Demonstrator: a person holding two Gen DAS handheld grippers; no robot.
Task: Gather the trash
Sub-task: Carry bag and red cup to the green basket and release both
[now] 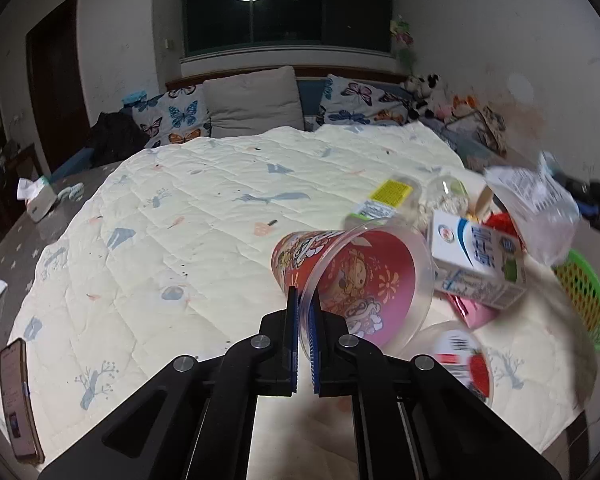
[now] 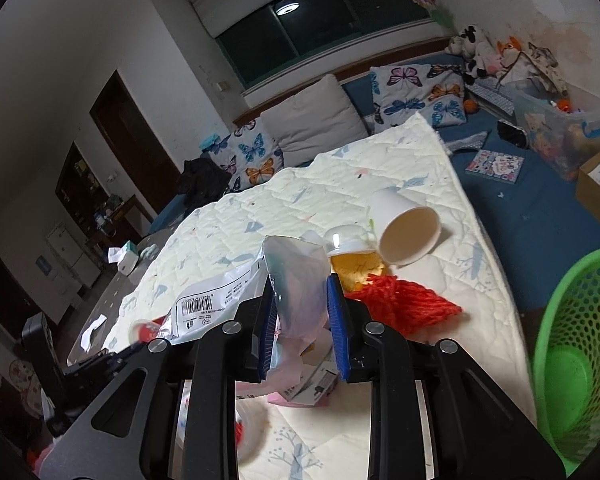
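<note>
Clear plastic pinched between the left gripper (image 1: 305,300): fingers (image 1: 291,334) drawn narrow on the rim of the red-printed cup (image 1: 352,276), tipped on its side over the cream quilt (image 1: 188,216). Just right of those fingers, a round lidded tub (image 1: 456,356) with a red label, blurred. Beyond the cup, a white and blue milk carton (image 1: 476,260) lying tilted, a pink packet (image 1: 474,310) peeping from under it. Farther off, a small bottle with a yellow label (image 1: 388,198) and a clear domed cup (image 1: 446,196). Far left of the fingers, a phone (image 1: 18,400) at the quilt's edge.

Crumpled silvery plastic wrapper (image 2: 296,280) clamped in the right gripper (image 2: 300,308), blue-padded fingers (image 2: 336,320) pressed on either side, a barcode flap hanging out to the left. Just past the right finger, a red mesh net (image 2: 404,300) on the quilt. Behind it, a dome-lidded cup with yellow contents (image 2: 352,256), then a white paper cup (image 2: 404,228) lying on its side, mouth toward the camera. Far right of the fingers, a green perforated basket (image 2: 580,344) beside the bed. At the back, butterfly pillows (image 2: 420,92) under a dark window (image 2: 320,16).
</note>
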